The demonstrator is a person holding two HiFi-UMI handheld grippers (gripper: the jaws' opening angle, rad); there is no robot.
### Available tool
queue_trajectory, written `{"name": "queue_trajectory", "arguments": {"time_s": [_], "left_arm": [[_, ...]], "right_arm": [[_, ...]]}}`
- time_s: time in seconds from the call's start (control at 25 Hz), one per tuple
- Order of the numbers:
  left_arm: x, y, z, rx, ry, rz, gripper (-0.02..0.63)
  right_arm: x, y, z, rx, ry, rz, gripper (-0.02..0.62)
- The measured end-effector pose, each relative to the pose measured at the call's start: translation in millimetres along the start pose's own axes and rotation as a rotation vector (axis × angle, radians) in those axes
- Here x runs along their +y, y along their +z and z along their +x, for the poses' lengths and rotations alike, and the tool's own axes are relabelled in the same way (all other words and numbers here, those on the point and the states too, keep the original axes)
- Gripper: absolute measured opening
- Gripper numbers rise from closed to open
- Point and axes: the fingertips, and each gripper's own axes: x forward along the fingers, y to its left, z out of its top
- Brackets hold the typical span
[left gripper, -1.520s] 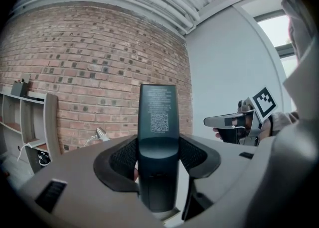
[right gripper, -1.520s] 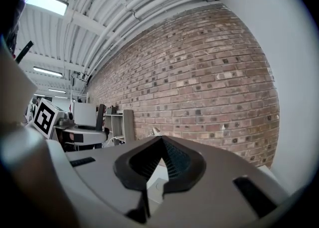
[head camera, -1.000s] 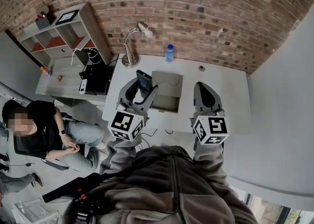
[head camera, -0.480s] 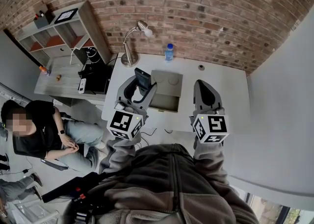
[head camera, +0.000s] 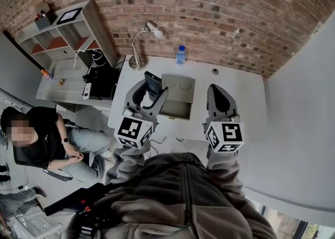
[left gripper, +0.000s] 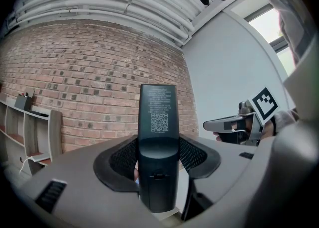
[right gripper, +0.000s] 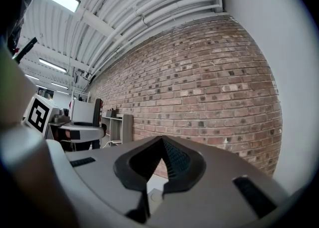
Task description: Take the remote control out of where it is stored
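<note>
The left gripper (left gripper: pixel 158 158) is clamping the remote control (left gripper: pixel 158 122) by its lower half, with the remote's long axis pointing upright and away from the jaws. It is hanging over the left edge of what is probably an open grey storage box (head camera: pixel 178 108) on the white worktop (head camera: pixel 242 94), seemingly clear of it. The right gripper (right gripper: pixel 158 166), with its jaws pressed together on nothing, is hovering right of the box. A desk lamp (head camera: pixel 139 61) and water bottle (head camera: pixel 180 56) are standing farther back, obstructing nothing.
</note>
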Motion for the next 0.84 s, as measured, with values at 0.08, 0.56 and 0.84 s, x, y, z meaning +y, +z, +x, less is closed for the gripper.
{"name": "queue_trajectory", "arguments": {"time_s": [0.08, 0.56, 0.84], "left_arm": [[1, -2, 1, 0.002, 0.0, -0.001, 0.225], [1, -9, 10, 0.021, -0.01, -0.006, 0.225], [5, -13, 15, 0.031, -0.014, -0.009, 0.225]], "right_arm": [[0, -1, 1, 0.003, 0.0, 0.0, 0.002], [-8, -10, 5, 0.027, -0.016, 0.013, 0.002], [-11, -15, 10, 0.035, -0.022, 0.015, 0.002]]}}
